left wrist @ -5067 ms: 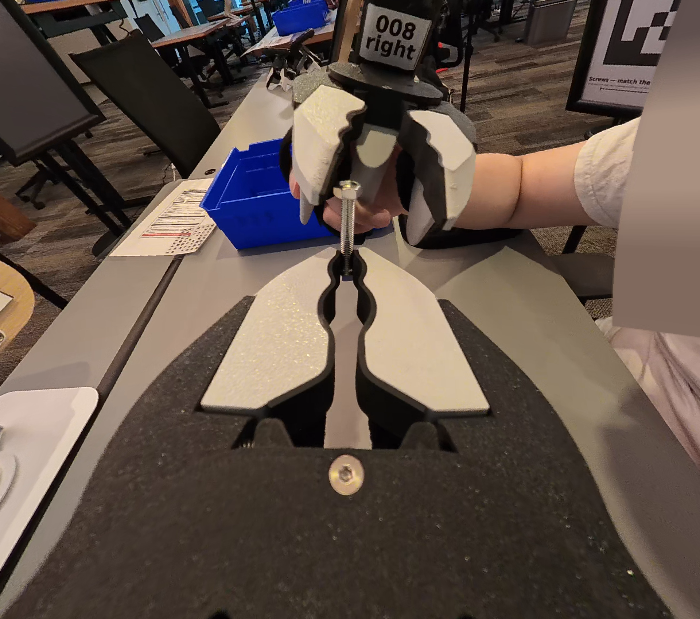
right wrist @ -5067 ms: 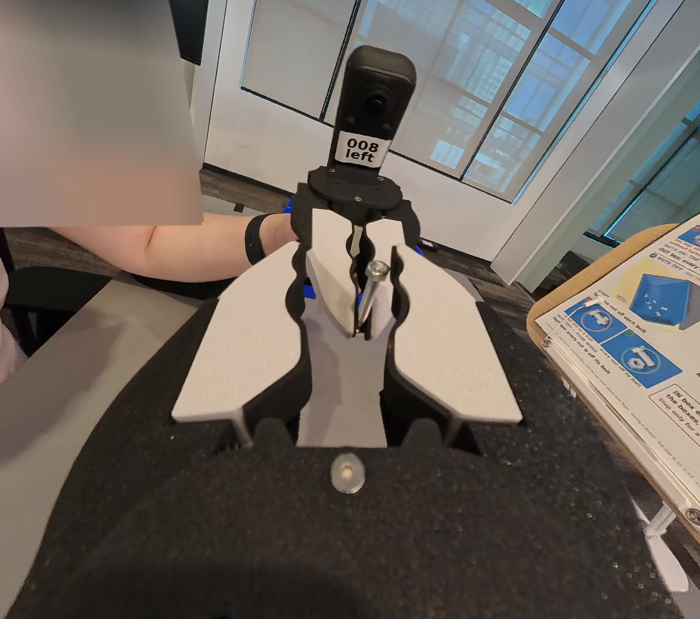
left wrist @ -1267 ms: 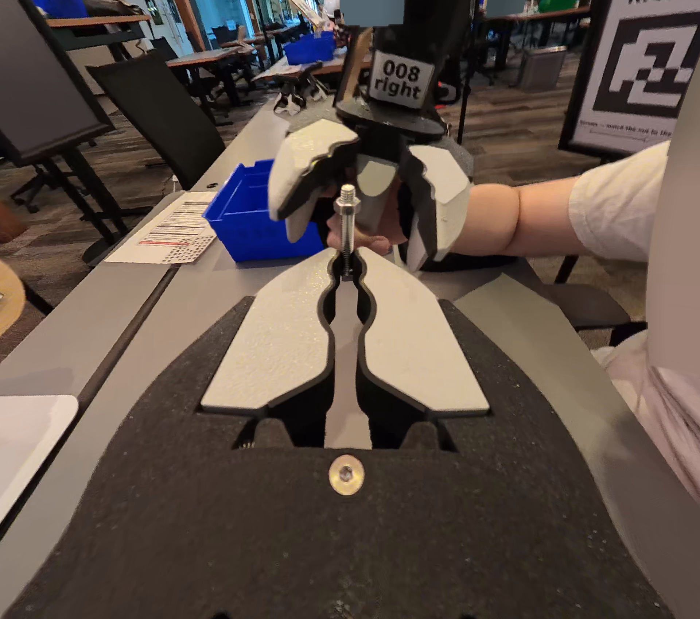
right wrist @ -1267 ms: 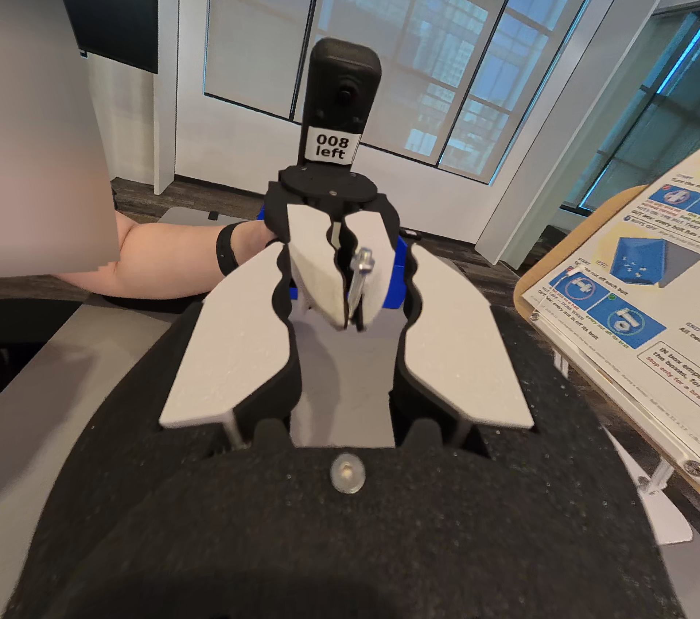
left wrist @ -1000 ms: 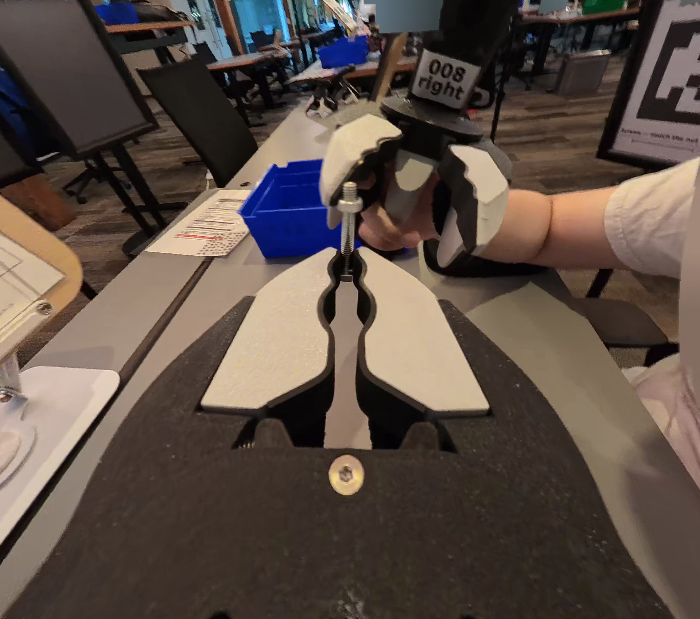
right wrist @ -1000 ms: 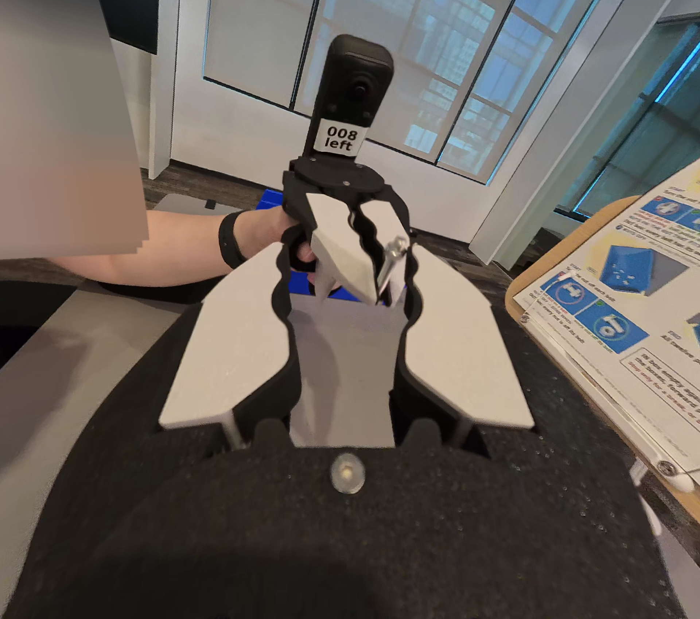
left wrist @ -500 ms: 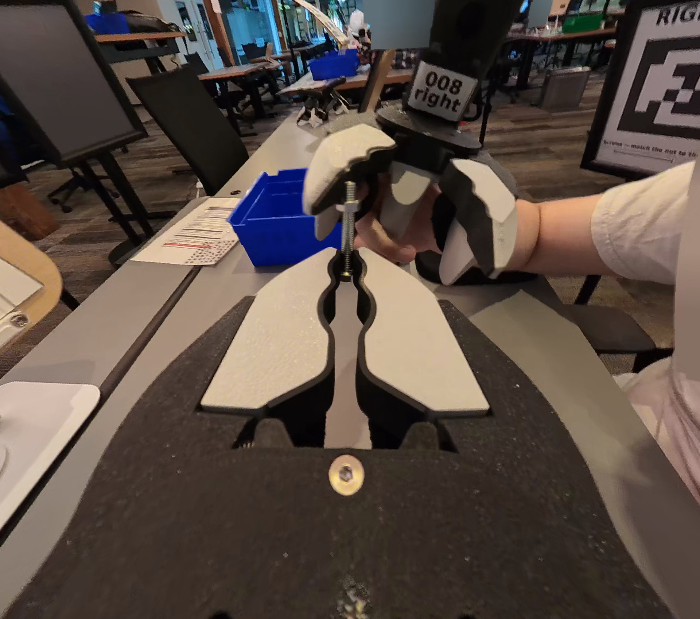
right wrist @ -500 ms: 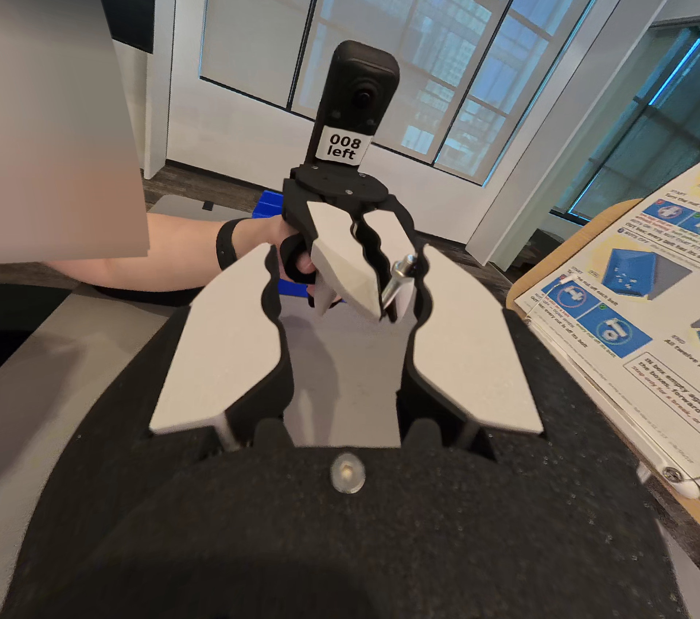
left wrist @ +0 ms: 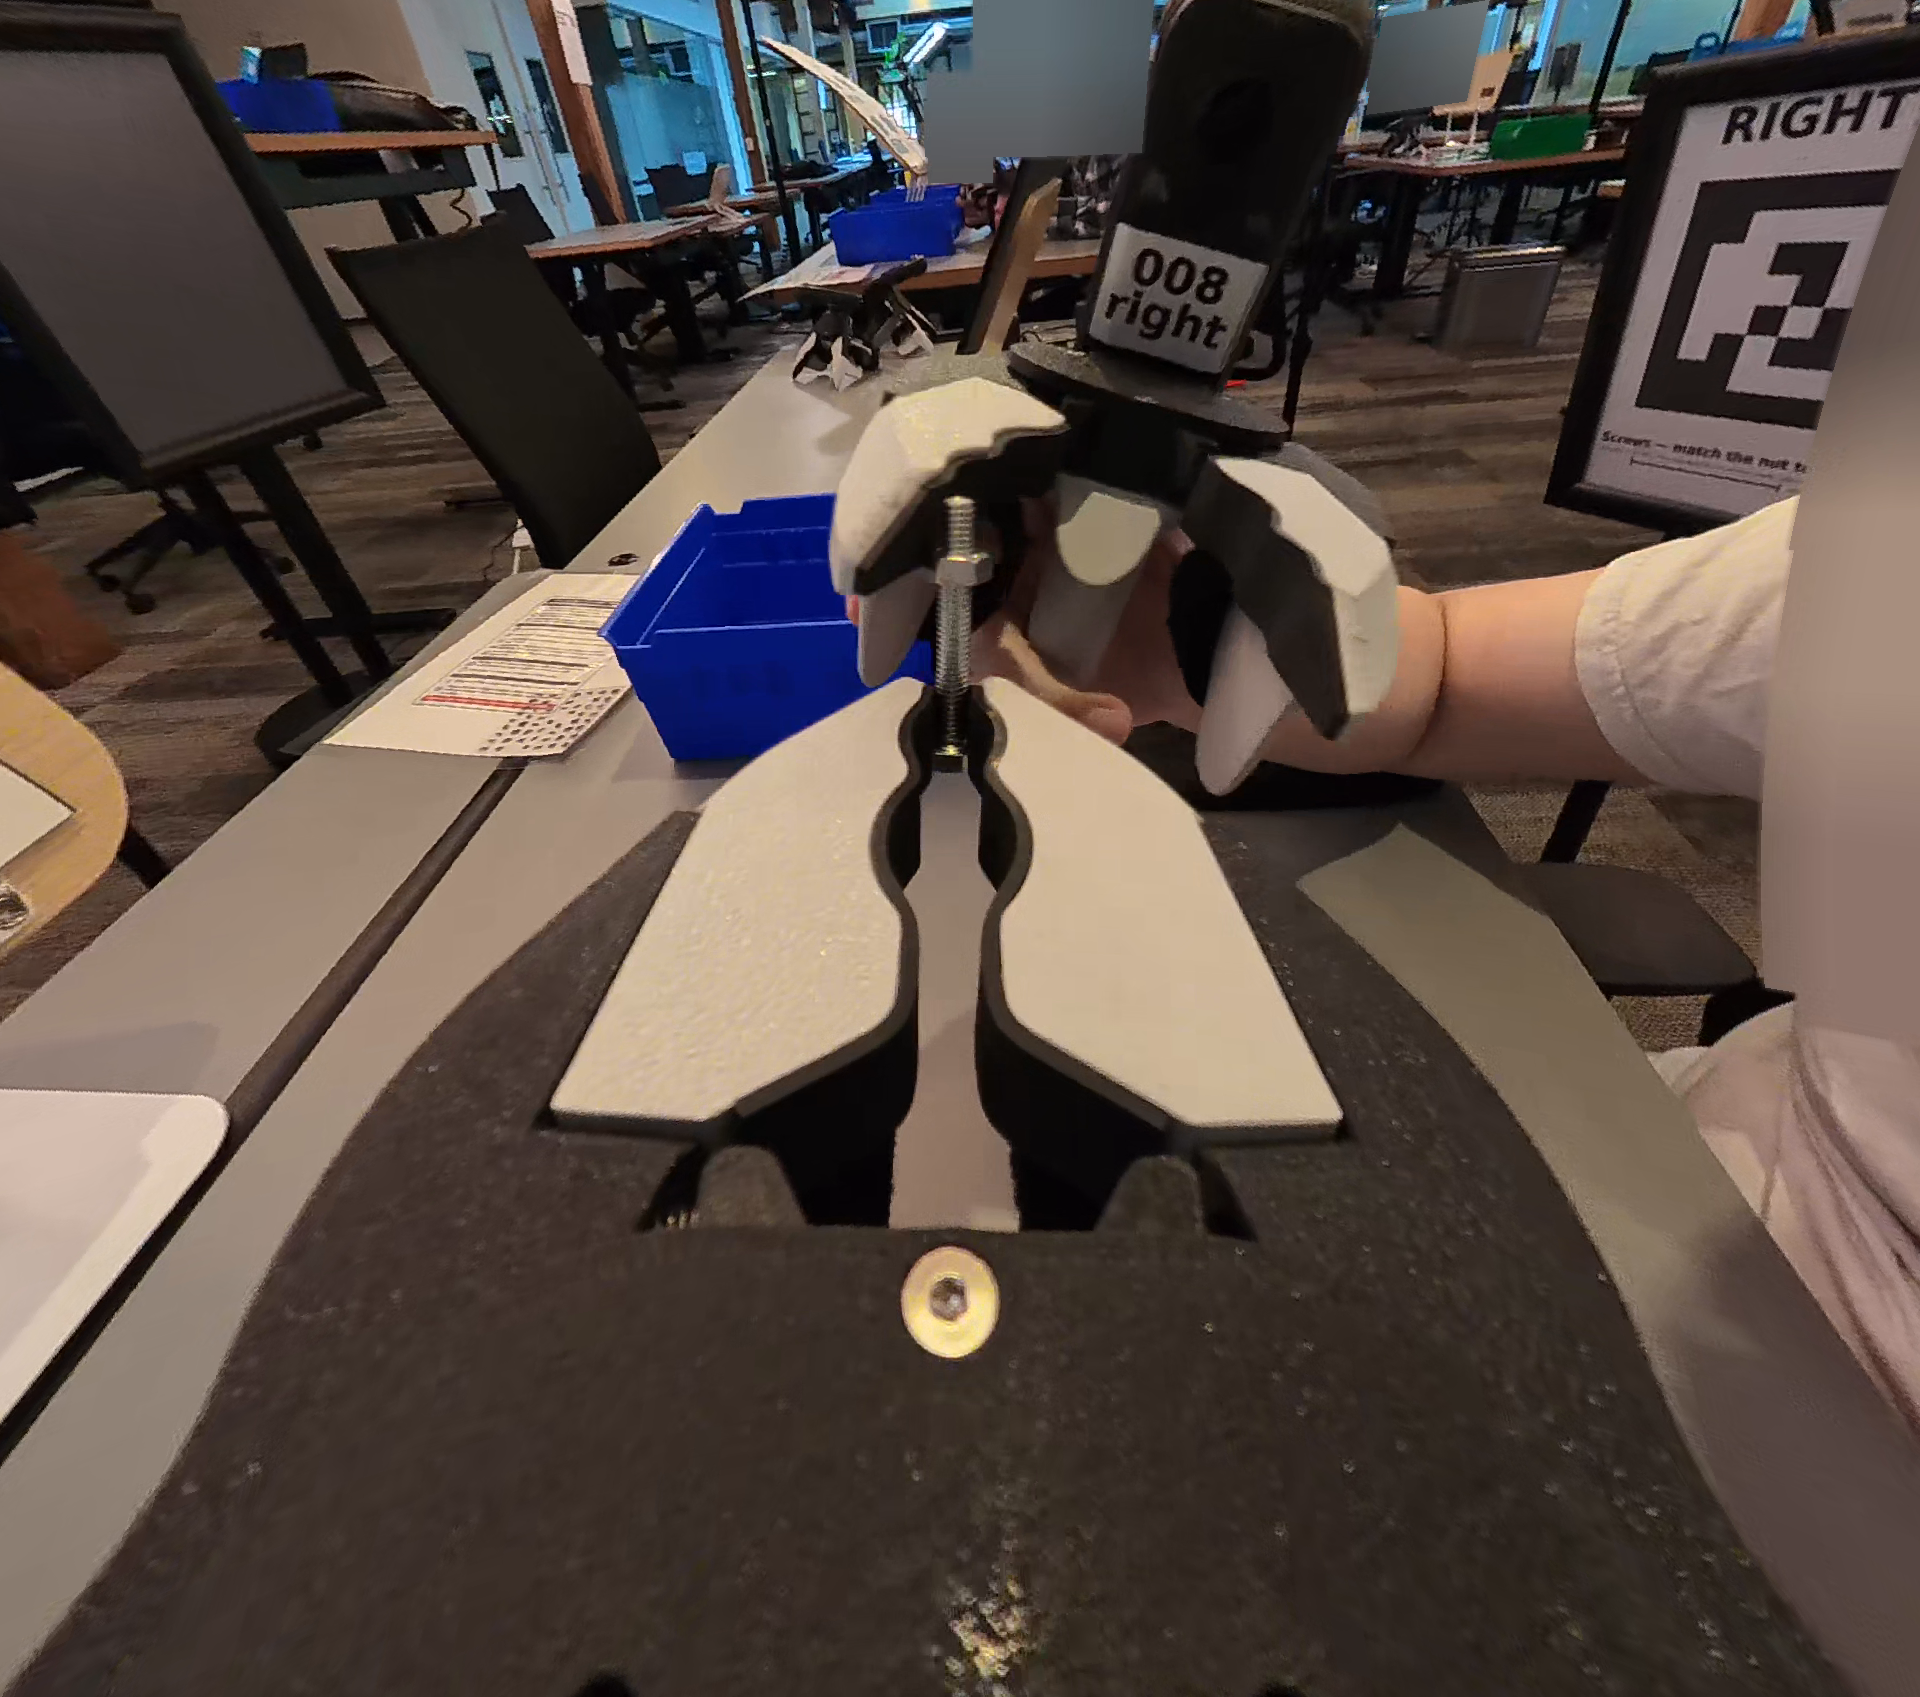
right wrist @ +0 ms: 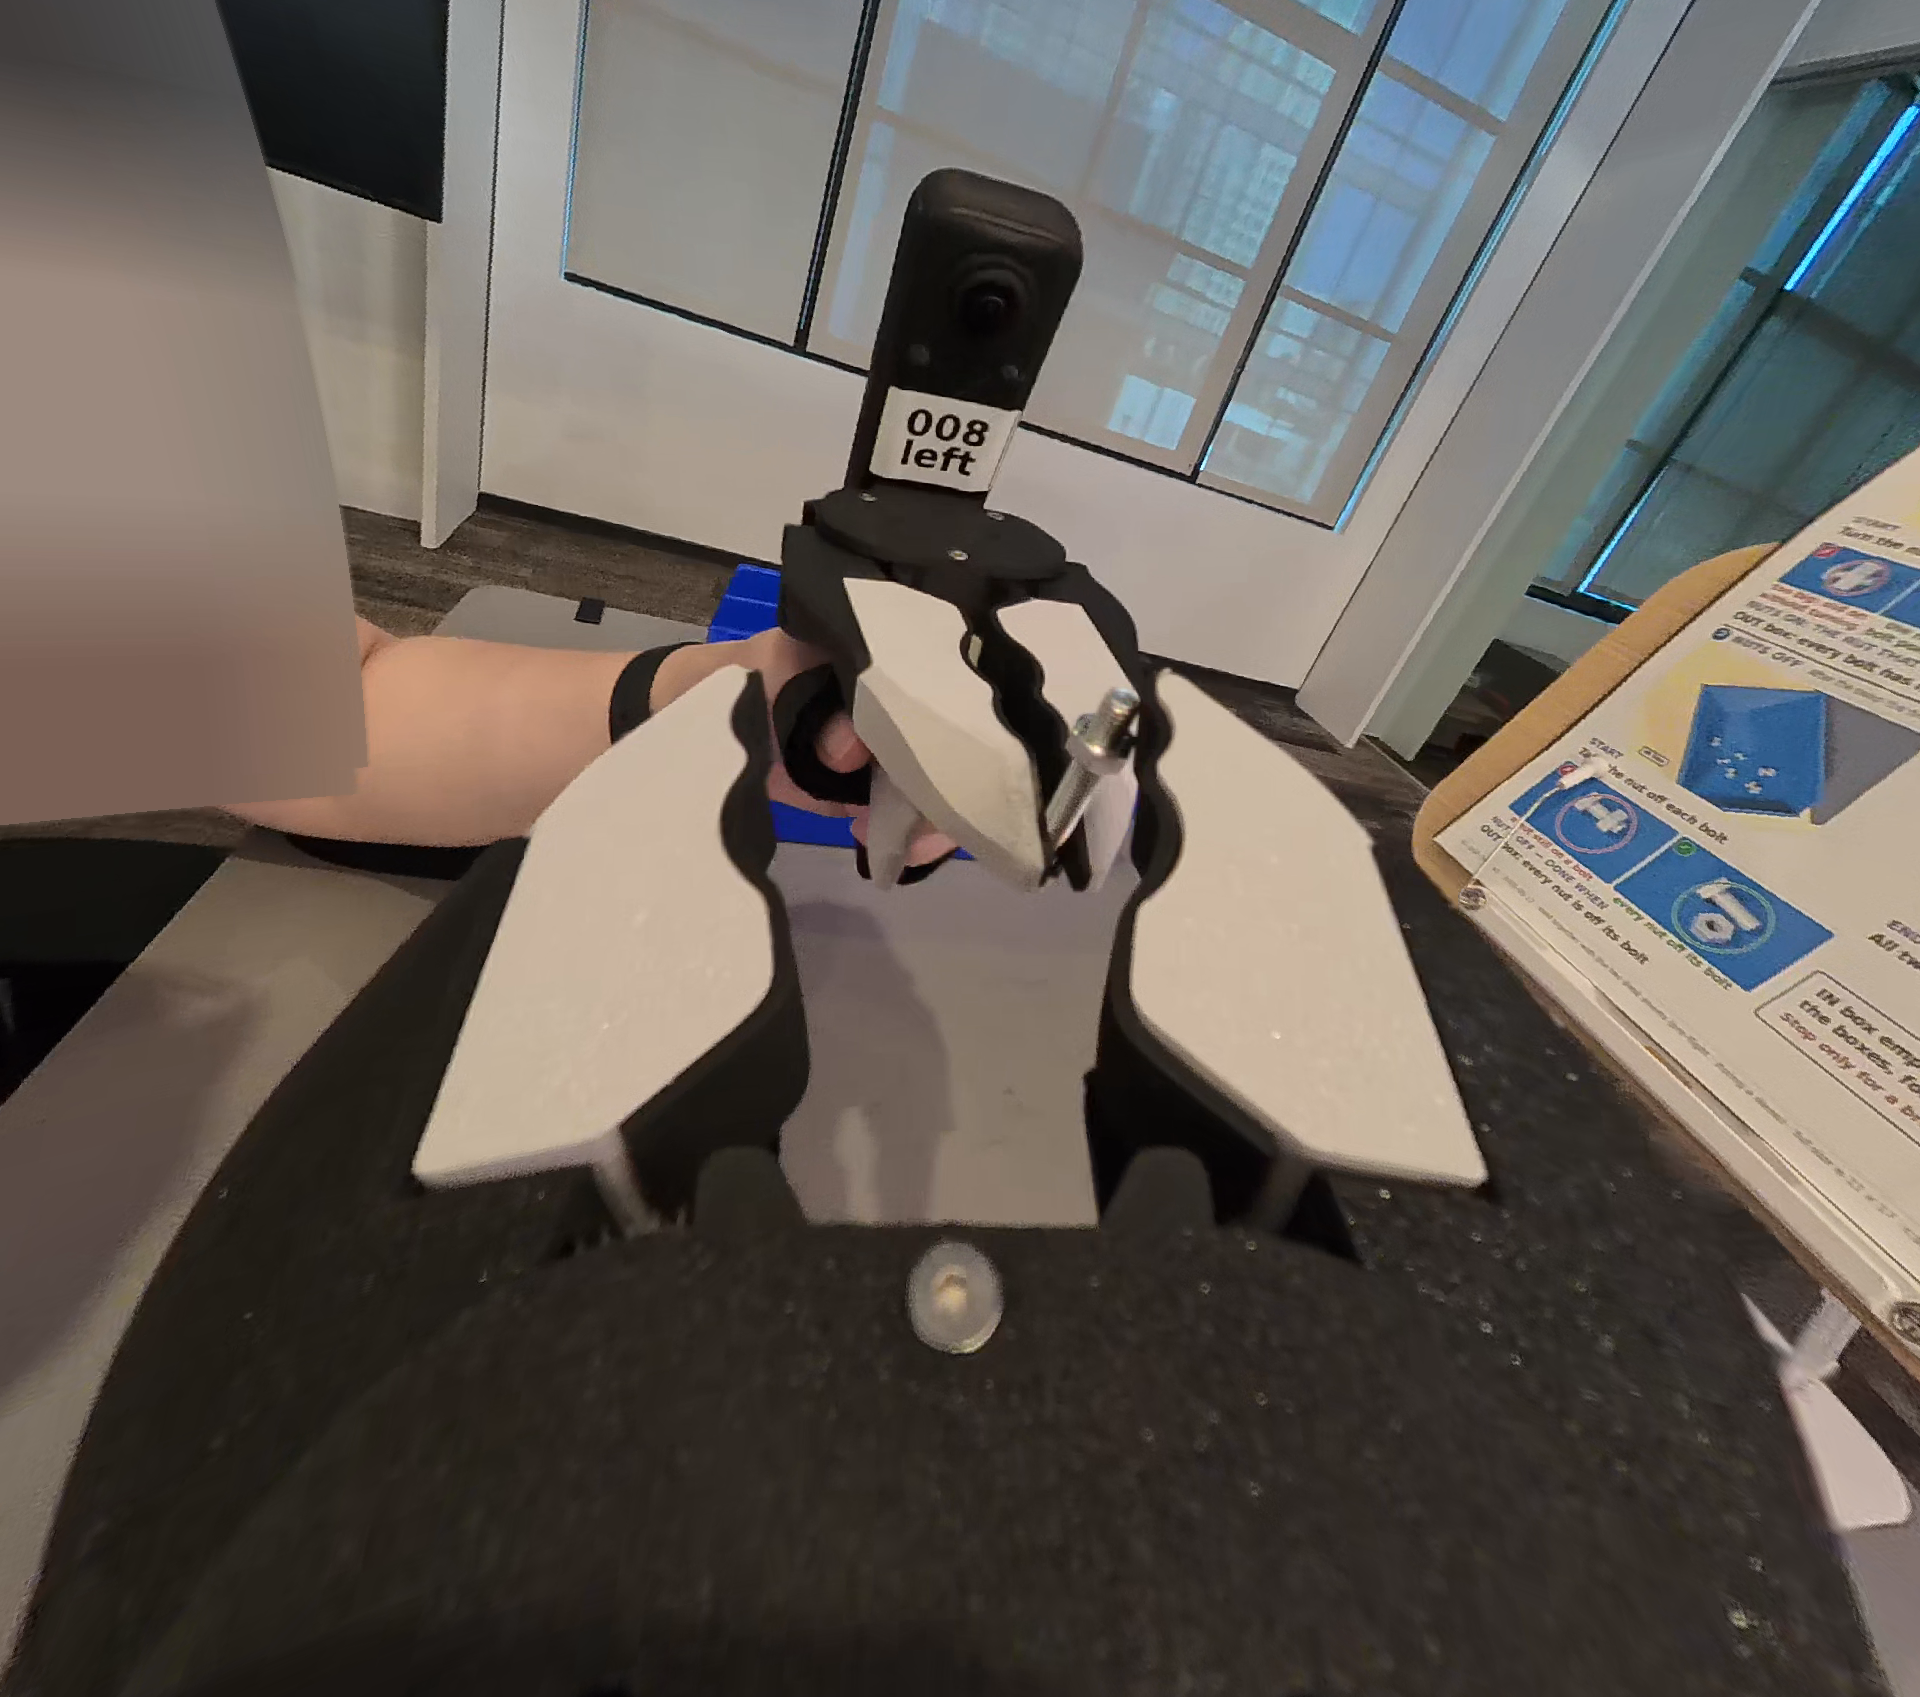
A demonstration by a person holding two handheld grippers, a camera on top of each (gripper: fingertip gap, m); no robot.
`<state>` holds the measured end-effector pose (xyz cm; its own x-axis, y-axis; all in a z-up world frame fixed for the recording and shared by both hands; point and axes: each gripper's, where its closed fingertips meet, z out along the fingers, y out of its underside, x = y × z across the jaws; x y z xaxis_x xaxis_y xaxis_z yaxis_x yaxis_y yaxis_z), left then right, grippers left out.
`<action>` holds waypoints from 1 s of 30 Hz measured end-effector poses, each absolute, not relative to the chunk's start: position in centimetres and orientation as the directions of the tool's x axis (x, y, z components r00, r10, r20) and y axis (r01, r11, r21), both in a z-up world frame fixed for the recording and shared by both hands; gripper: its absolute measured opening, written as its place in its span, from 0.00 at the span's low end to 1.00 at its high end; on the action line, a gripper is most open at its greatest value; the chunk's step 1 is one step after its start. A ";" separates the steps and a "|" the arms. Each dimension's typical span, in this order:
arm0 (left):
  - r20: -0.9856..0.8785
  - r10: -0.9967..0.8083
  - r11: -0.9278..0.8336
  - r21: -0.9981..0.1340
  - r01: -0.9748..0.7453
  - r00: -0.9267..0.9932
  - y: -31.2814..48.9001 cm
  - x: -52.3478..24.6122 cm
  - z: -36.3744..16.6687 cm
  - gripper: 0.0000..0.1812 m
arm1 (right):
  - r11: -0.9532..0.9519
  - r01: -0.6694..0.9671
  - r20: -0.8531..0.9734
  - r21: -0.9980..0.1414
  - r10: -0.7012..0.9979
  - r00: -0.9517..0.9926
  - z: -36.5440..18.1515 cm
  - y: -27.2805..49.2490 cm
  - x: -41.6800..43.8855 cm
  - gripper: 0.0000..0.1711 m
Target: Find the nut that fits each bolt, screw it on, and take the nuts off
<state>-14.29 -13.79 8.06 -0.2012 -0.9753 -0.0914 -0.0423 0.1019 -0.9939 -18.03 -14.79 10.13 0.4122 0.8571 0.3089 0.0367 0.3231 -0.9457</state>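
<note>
The bolt point(left wrist: 953, 639) stands pinched head-down at the left gripper point(left wrist: 953, 748) tips, its nut point(left wrist: 963, 574) now partway down the thread. The right gripper point(left wrist: 1060, 691) has spread wide around it, seemingly regrasping.

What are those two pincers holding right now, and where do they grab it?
The left gripper pinches a bolt by its head end, with a nut on its thread. The right gripper is open, holding nothing.
</note>
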 end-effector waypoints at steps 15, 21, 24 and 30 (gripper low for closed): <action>-0.162 -0.966 0.173 -0.984 -0.038 -0.202 -14.8 -13.9 8.0 0.02 | 0.329 -0.003 0.299 -0.944 0.862 0.409 10.4 -15.1 -18.2 0.38; -0.082 -0.990 0.075 -0.995 0.068 -0.117 -12.1 -15.9 10.5 0.02 | 0.326 -0.021 0.289 -0.945 0.865 0.410 10.9 -15.1 -17.7 0.37; -0.076 -0.986 0.066 -0.995 0.070 -0.151 -12.5 -16.1 10.6 0.02 | 0.322 -0.041 0.272 -0.946 0.857 0.438 11.2 -14.6 -17.3 0.38; -0.130 -0.971 0.136 -0.990 -0.021 -0.199 -14.8 -13.7 8.2 0.02 | 0.323 -0.024 0.286 -0.946 0.869 0.404 10.4 -15.1 -18.4 0.39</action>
